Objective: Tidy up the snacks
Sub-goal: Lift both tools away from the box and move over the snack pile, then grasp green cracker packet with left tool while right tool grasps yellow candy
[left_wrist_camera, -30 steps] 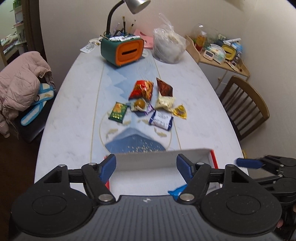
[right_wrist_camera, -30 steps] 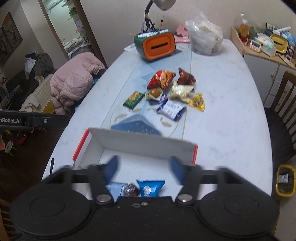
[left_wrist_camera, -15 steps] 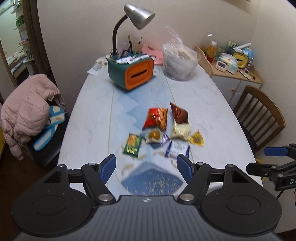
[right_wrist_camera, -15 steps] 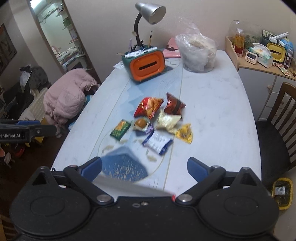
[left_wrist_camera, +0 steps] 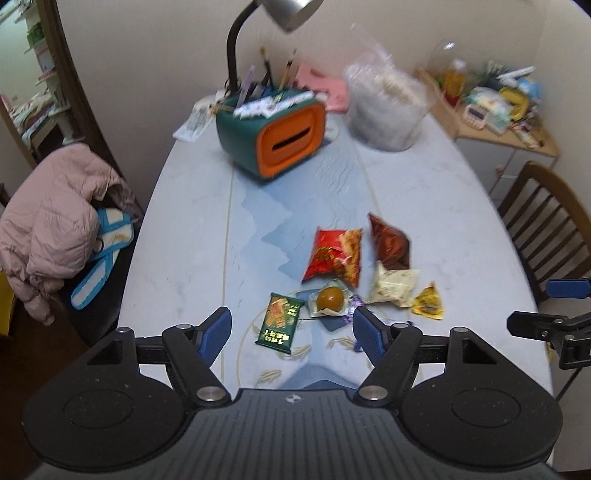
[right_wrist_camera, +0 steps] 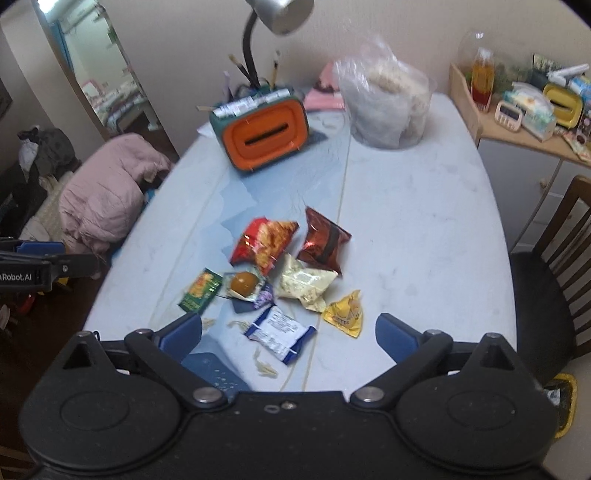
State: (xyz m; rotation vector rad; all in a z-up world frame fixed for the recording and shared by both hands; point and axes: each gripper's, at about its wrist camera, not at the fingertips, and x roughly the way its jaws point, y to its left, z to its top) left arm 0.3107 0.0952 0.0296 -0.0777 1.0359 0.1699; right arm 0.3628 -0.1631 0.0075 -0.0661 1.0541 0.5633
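Several snack packets lie in a cluster mid-table. In the right wrist view: a white-and-blue packet [right_wrist_camera: 279, 334] nearest, a yellow triangular one [right_wrist_camera: 345, 309], a cream bag [right_wrist_camera: 304, 286], a dark red bag [right_wrist_camera: 323, 242], a red chip bag [right_wrist_camera: 264, 243], a round brown pastry [right_wrist_camera: 243, 282] and a green packet [right_wrist_camera: 201, 290]. My right gripper [right_wrist_camera: 288, 332] is open and empty, just above the white-and-blue packet. My left gripper [left_wrist_camera: 291, 330] is open and empty, near the green packet [left_wrist_camera: 280, 321] and pastry [left_wrist_camera: 330, 300]. The box is out of view.
A green-and-orange pen holder [left_wrist_camera: 273, 138] with a desk lamp [left_wrist_camera: 288, 13] and a clear plastic bag [left_wrist_camera: 386, 107] stand at the table's far end. A chair with a pink jacket [left_wrist_camera: 51, 229] is left; a wooden chair [left_wrist_camera: 546, 221] and a cluttered shelf [right_wrist_camera: 524, 107] are right.
Both grippers have moved forward from over the white box toward the snack cluster. The box has dropped out of view. The right gripper has opened wider.
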